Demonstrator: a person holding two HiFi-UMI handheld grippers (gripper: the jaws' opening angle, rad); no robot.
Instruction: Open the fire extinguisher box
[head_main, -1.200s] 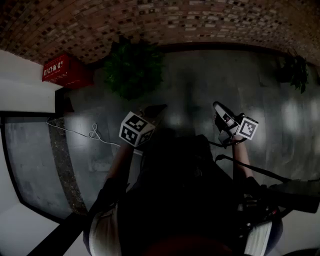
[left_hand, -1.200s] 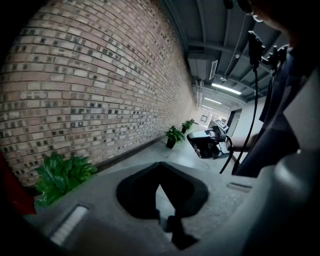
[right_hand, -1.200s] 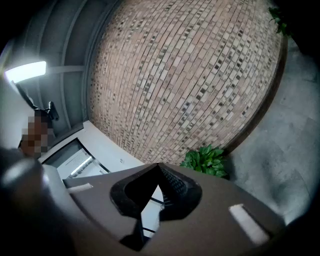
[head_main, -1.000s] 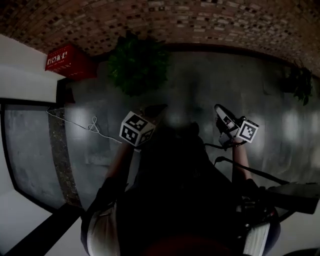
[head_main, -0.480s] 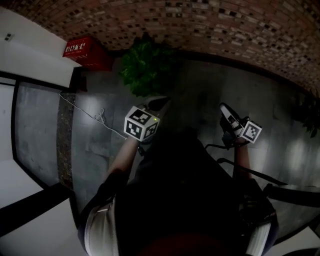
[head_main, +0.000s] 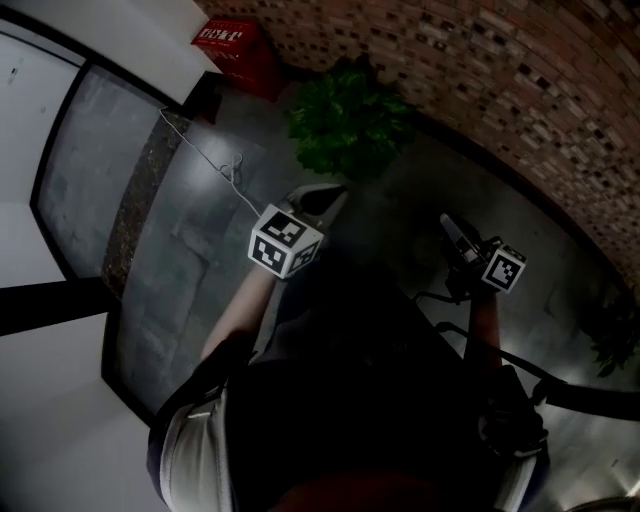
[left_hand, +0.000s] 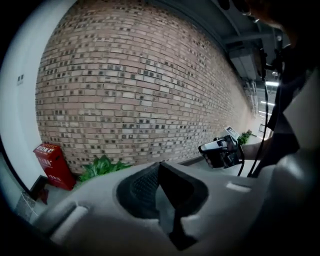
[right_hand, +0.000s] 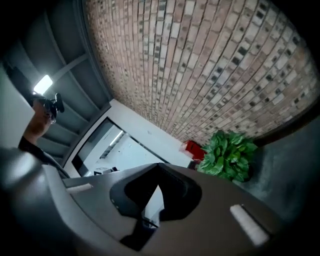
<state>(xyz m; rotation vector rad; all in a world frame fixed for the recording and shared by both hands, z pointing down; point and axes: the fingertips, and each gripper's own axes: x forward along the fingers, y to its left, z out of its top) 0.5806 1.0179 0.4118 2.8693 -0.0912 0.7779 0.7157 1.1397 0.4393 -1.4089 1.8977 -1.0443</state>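
1. The red fire extinguisher box (head_main: 228, 40) stands on the floor at the foot of the brick wall (head_main: 500, 80), in the corner where the brick meets a white wall (head_main: 120, 25). It is well apart from both grippers.
2. Its outer faces are red with white print. No view shows anything inside it.
3. Just beside the box, a leafy green plant (head_main: 350, 125) stands against the same brick wall. The leaves hide its pot.
4. A thin white cord (head_main: 205, 155) lies on the grey floor (head_main: 190, 260) near the box.
5. The left gripper (head_main: 322, 200) is held in the air, its jaws closed together with nothing between them.
6. The right gripper (head_main: 450, 228) also has its jaws pressed together and empty, and it faces the plant and the box.
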